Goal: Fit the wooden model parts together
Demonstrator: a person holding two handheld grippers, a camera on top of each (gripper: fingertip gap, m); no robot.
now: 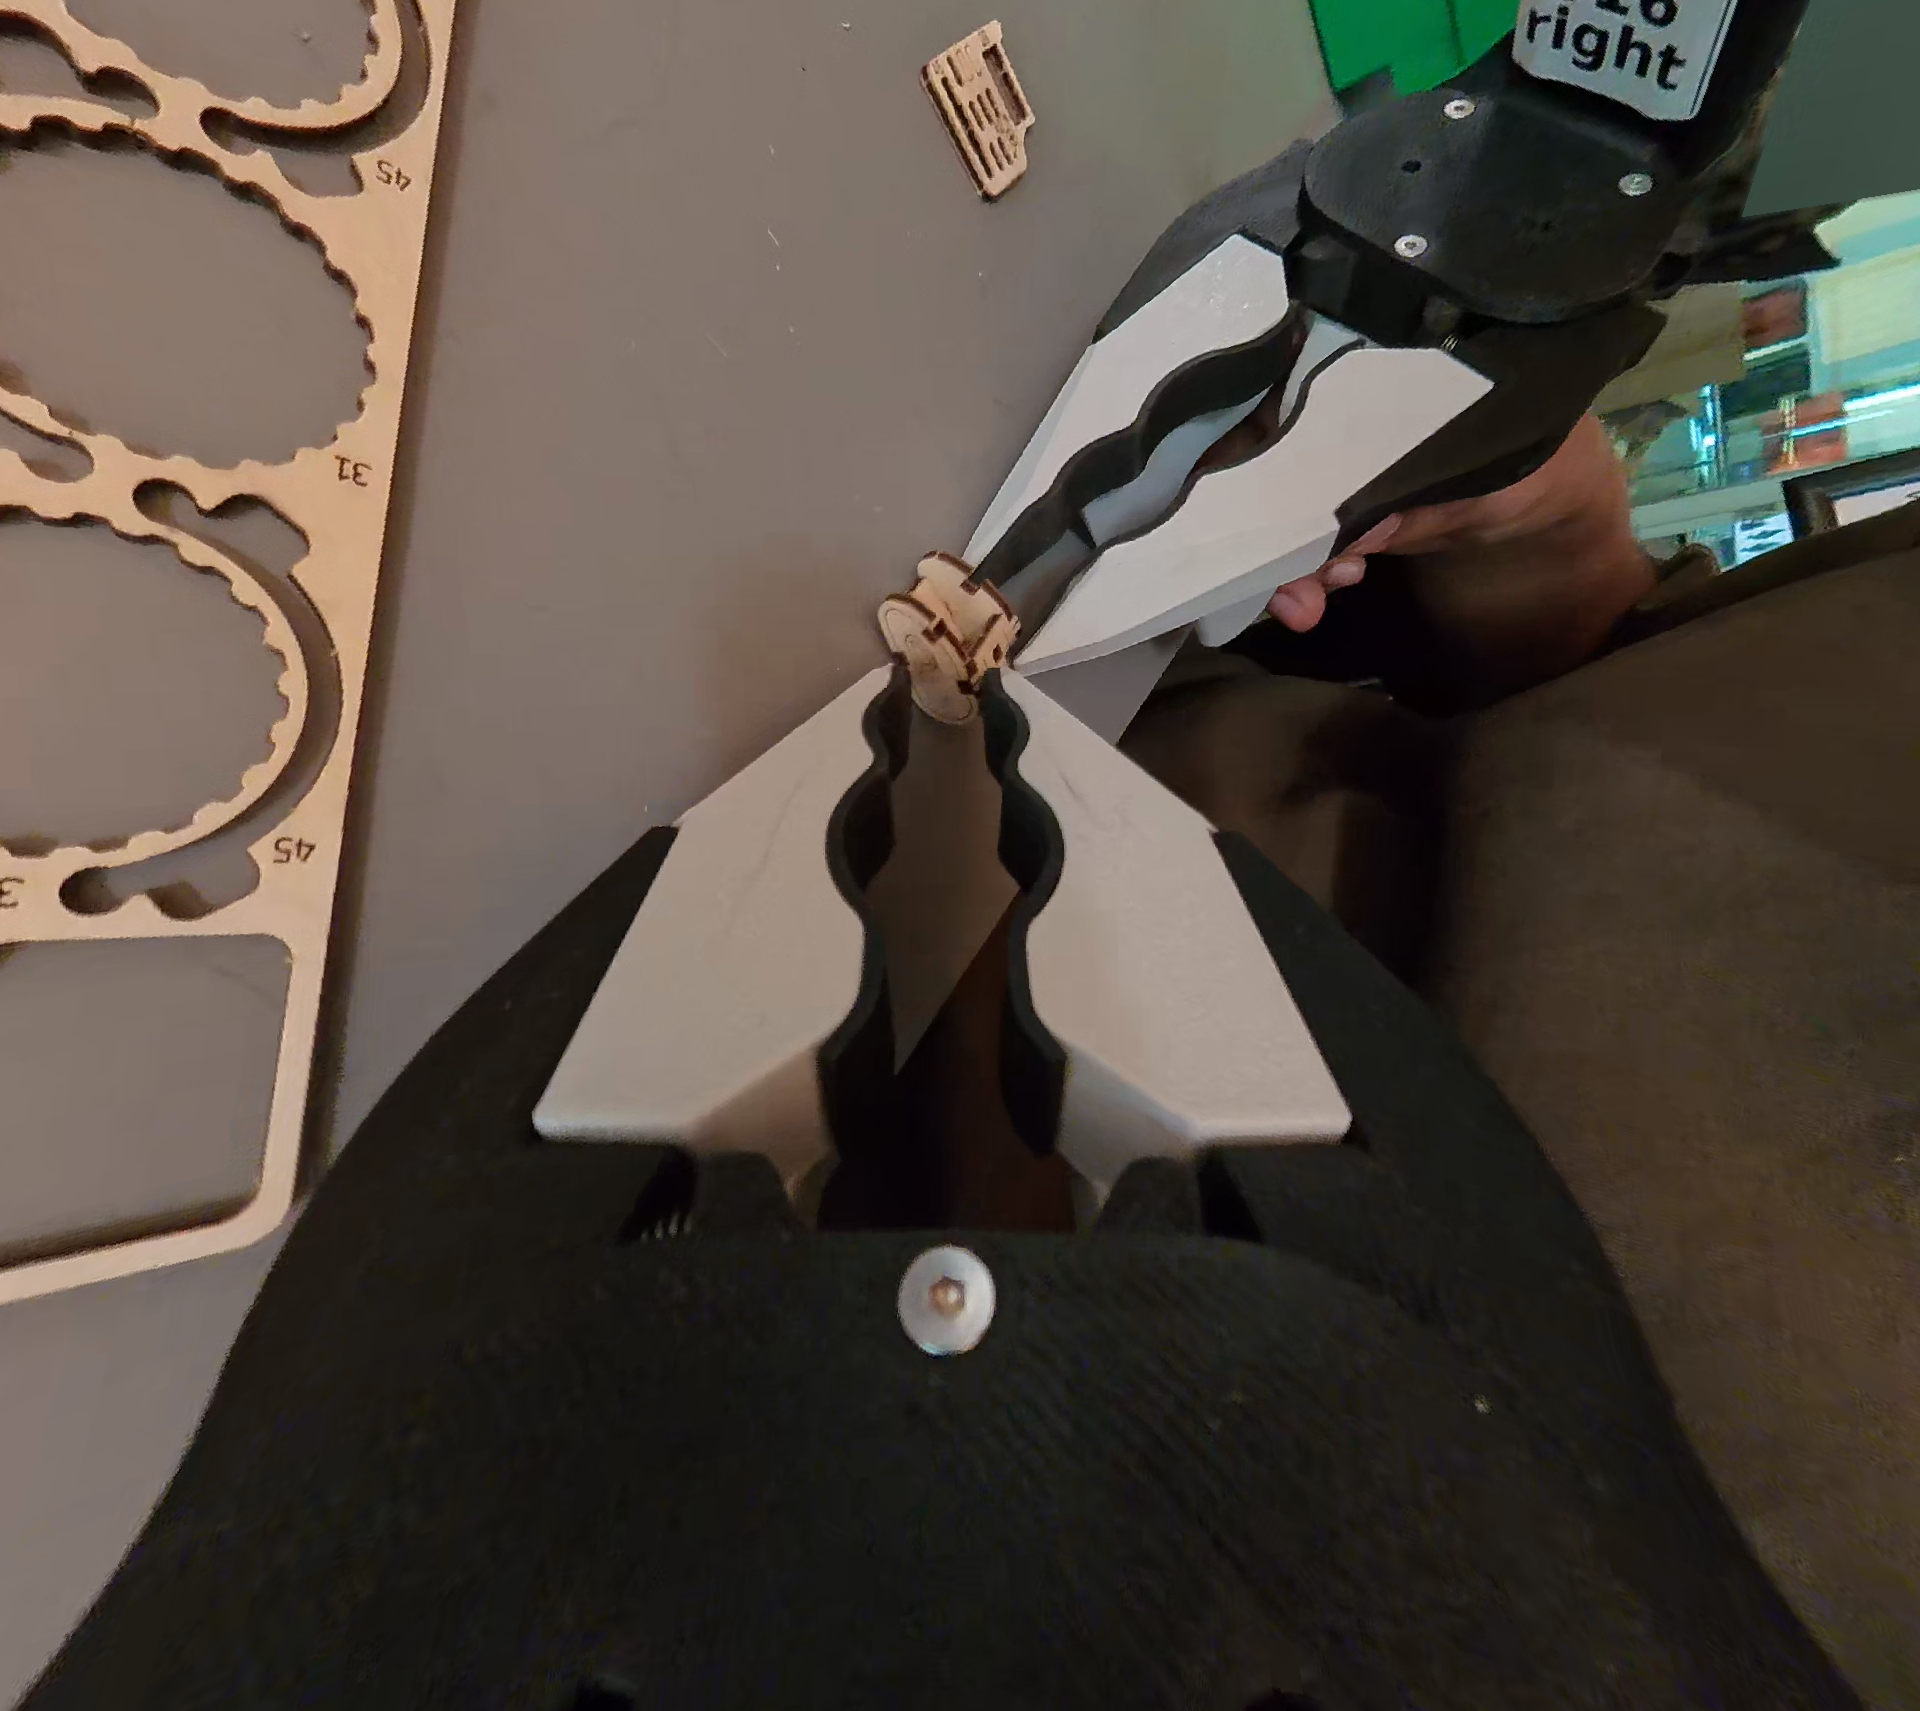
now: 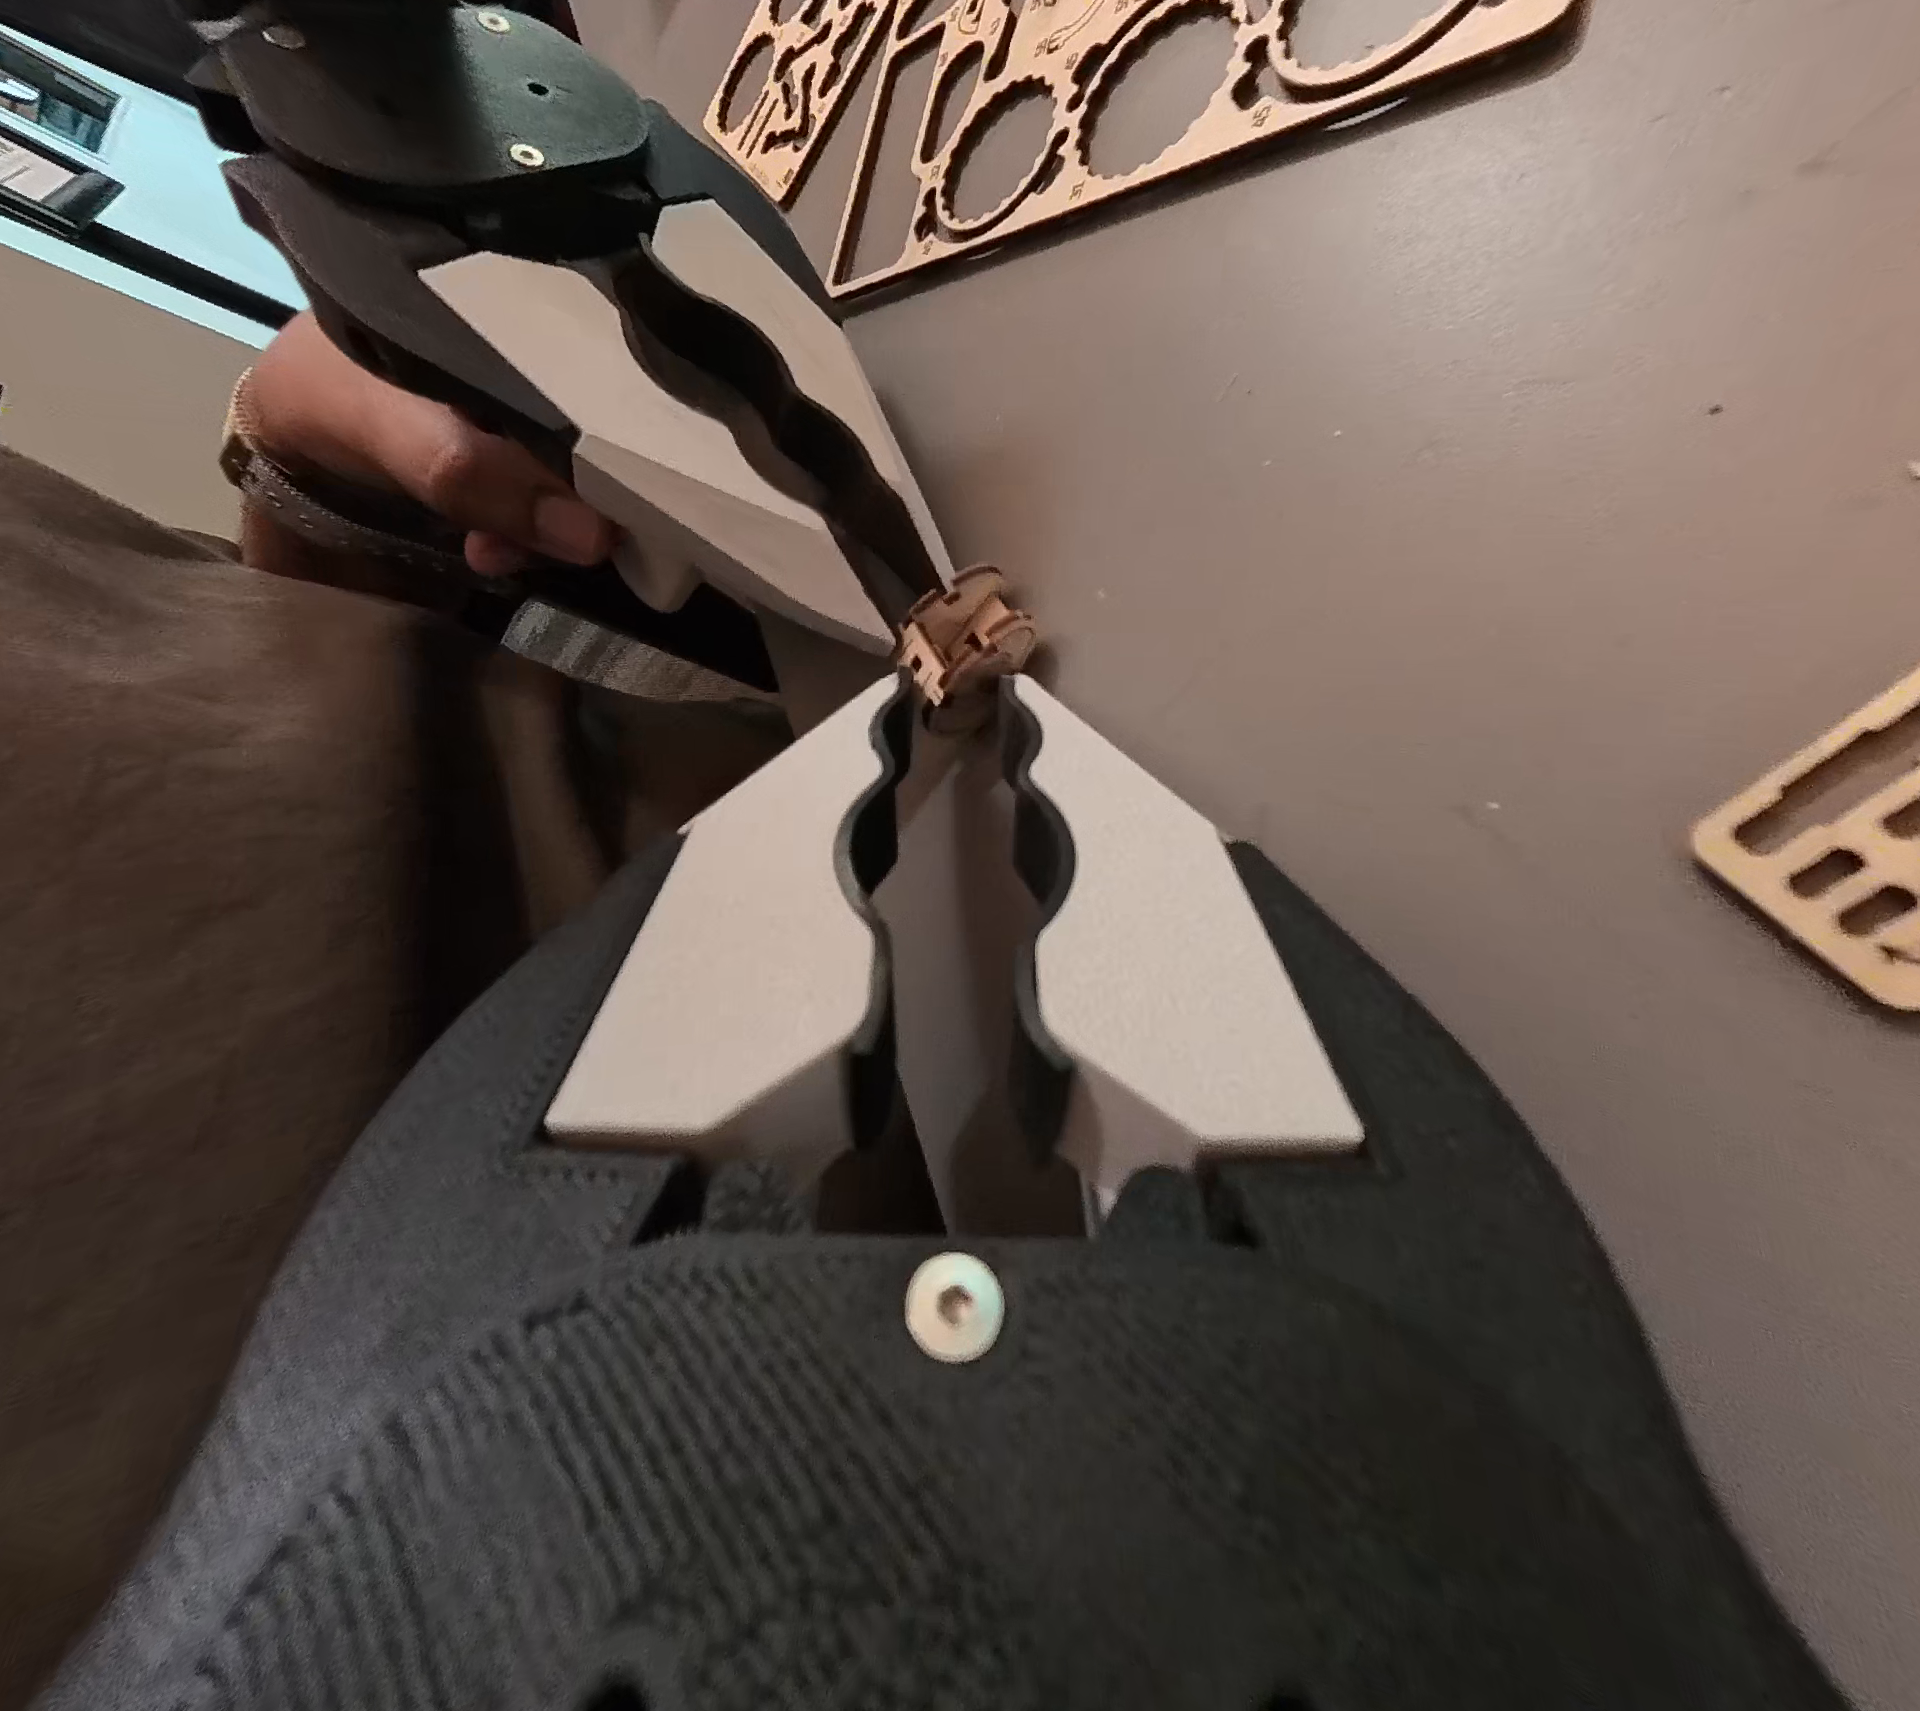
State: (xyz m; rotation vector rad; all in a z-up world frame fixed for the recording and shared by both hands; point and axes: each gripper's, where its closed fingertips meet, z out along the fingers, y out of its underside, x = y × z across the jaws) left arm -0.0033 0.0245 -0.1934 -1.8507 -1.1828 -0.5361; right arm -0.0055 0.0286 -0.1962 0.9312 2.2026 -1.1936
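Both grippers met at one small wooden assembly [image 1: 943,635], a round piece made of thin interlocked plywood discs and tabs, which was held in the air just above the grey table [image 1: 665,311]. The left gripper [image 1: 940,674] was clenched on the near, lower part of this assembly; its two white fingers with black wavy inner pads came almost together at the tips, with the wood pinched between them. The right gripper [image 1: 1000,612] came in from the right and far side, and its fingertips were also pressed onto the same piece, on its far right edge. In the right wrist view the same assembly [image 2: 961,627] sat at the tips of the right gripper [image 2: 956,685], while the left gripper [image 2: 935,586] reached it from the upper left. A person's hand [image 2: 436,456] was wrapped around the handle of the left gripper, and another hand [image 1: 1455,539] showed behind the right one.

On the table, at the far left in the left wrist view, lay a large plywood sheet [image 1: 405,456] with toothed oval holes where parts were already taken out. A small rectangular slotted wooden part [image 1: 982,108] lay flat farther away, well apart from the grippers. In the right wrist view two cut-out sheets [image 2: 1195,103] lay at the far side, and one slotted piece [image 2: 1829,872] at the right edge.
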